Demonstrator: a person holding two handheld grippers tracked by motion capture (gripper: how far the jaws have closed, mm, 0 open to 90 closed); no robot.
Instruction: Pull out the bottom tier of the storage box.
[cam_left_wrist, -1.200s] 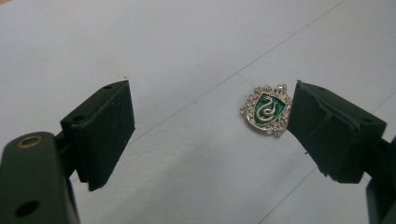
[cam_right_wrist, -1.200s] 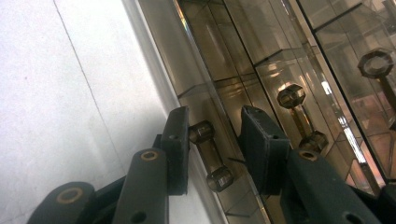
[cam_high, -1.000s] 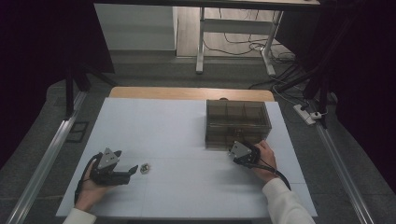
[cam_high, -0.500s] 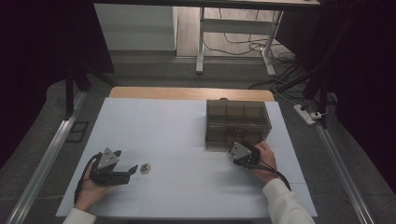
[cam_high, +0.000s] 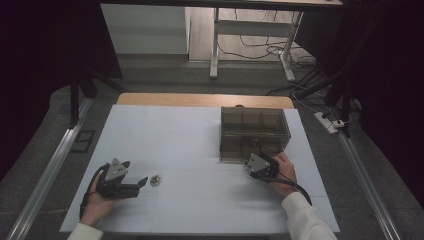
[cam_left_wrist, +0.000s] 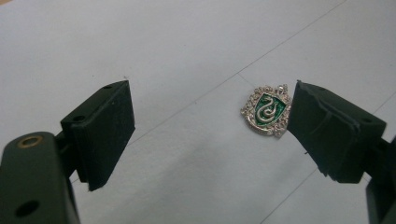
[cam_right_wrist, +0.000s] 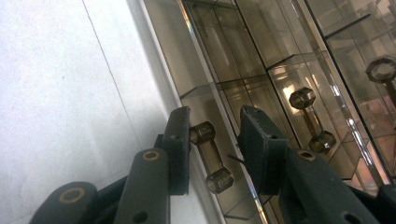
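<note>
Jaws of my left gripper stand wide apart with nothing pinched; in the left gripper view the green crest pendant lies flat on the white table between them, hard up against the right-hand jaw, though I cannot tell whether it actually touches. The charm is a silver-rimmed shield with a pale snake on green enamel. From the high view I see that left gripper low on the table near its front left corner, held in my left hand, and the pendant sits just beyond its tips, well apart from the box. My right gripper is at the front face of the smoked clear drawer box, which stands on the right half of the table toward the far edge, with my right hand behind it. In the right gripper view that right gripper has its jaws partly closed on either side of a drawer handle, a small translucent brown bar with knobbed ends on the front of the box; the left jaw lies against the upper knob, while a gap shows on the other side, so I call it loose rather than clamped. Two more handles of the same kind show farther along the front.
</note>
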